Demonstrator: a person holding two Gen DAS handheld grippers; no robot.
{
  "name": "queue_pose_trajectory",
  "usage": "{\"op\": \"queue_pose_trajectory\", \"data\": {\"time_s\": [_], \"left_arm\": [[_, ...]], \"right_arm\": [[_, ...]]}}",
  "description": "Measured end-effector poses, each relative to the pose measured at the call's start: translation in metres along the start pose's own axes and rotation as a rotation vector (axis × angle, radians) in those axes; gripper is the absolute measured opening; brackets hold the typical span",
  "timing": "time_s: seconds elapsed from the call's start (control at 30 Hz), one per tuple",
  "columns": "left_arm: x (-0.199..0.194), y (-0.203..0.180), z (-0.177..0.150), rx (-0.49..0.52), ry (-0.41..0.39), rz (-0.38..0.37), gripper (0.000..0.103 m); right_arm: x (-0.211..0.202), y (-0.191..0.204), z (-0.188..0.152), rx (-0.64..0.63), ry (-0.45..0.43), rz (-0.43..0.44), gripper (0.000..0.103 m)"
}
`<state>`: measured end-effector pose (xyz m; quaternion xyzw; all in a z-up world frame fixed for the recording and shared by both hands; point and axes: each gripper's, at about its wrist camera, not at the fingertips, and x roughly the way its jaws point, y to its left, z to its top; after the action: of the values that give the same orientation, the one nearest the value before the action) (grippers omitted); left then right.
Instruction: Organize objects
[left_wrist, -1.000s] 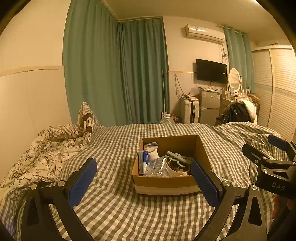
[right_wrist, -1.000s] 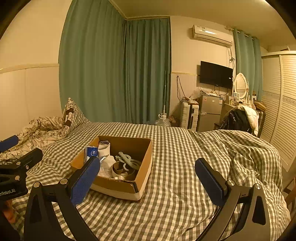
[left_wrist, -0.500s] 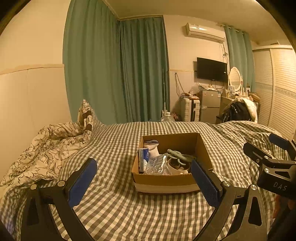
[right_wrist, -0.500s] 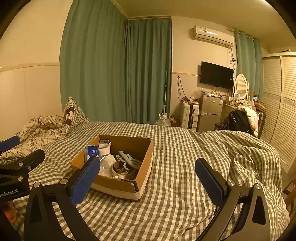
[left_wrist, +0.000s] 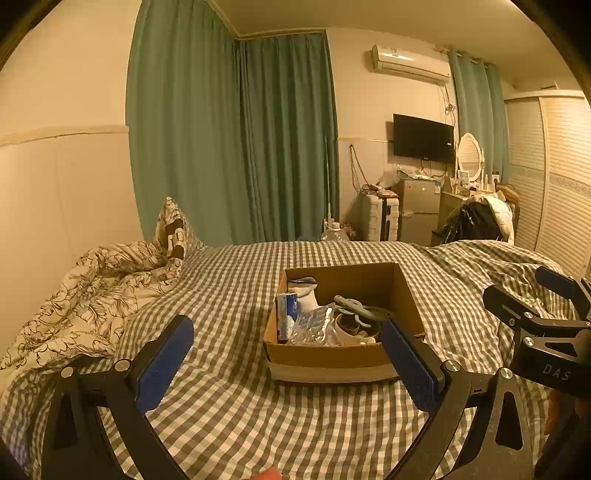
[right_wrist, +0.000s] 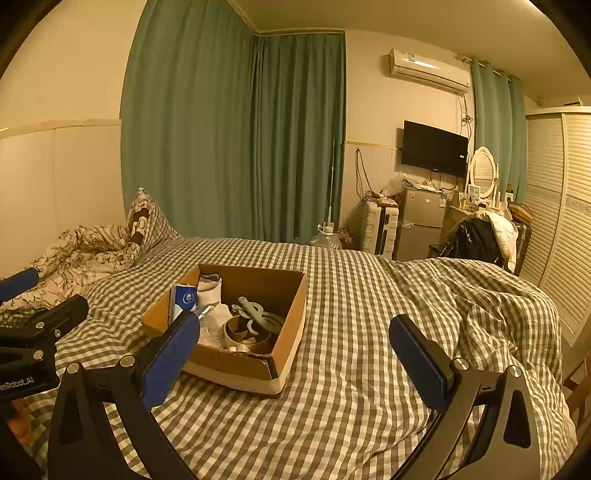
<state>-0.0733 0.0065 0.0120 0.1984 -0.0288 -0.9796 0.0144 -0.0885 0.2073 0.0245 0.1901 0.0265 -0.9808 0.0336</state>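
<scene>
An open cardboard box (left_wrist: 404, 295) sits on the checked bedspread (left_wrist: 236, 288); it also shows in the right wrist view (right_wrist: 291, 332). Inside lie a blue-and-white carton (left_wrist: 286, 315), a white sock (left_wrist: 304, 291), a clear crinkled packet (left_wrist: 314, 326), a tape roll (right_wrist: 245, 338) and grey plastic hooks (right_wrist: 255, 314). My left gripper (left_wrist: 288, 363) is open and empty, just in front of the box. My right gripper (right_wrist: 295, 352) is open and empty, in front of the box and to its right. Each gripper shows at the edge of the other's view.
A rumpled floral quilt (left_wrist: 85, 299) and a pillow (left_wrist: 173, 229) lie at the bed's left. Bunched bedspread folds (right_wrist: 491, 317) rise at the right. Beyond the bed stand a suitcase (right_wrist: 380, 229), a small fridge (right_wrist: 421, 221), a cluttered chair (right_wrist: 480, 236) and a wardrobe (right_wrist: 561, 221).
Both views have risen slightly, so the box sits a little lower in frame. The grippers stay open and nothing in the box has moved.
</scene>
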Motion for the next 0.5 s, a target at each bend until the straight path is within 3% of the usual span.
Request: {"op": "queue_pose_trajectory", "data": {"time_s": [0.5], "left_arm": [[0.0035, 0.0013, -0.0028, -0.004, 0.016, 0.011, 0.103]], "right_arm": [[0.0020, -0.0017, -0.0011, 0.002, 0.007, -0.008, 0.103]]}}
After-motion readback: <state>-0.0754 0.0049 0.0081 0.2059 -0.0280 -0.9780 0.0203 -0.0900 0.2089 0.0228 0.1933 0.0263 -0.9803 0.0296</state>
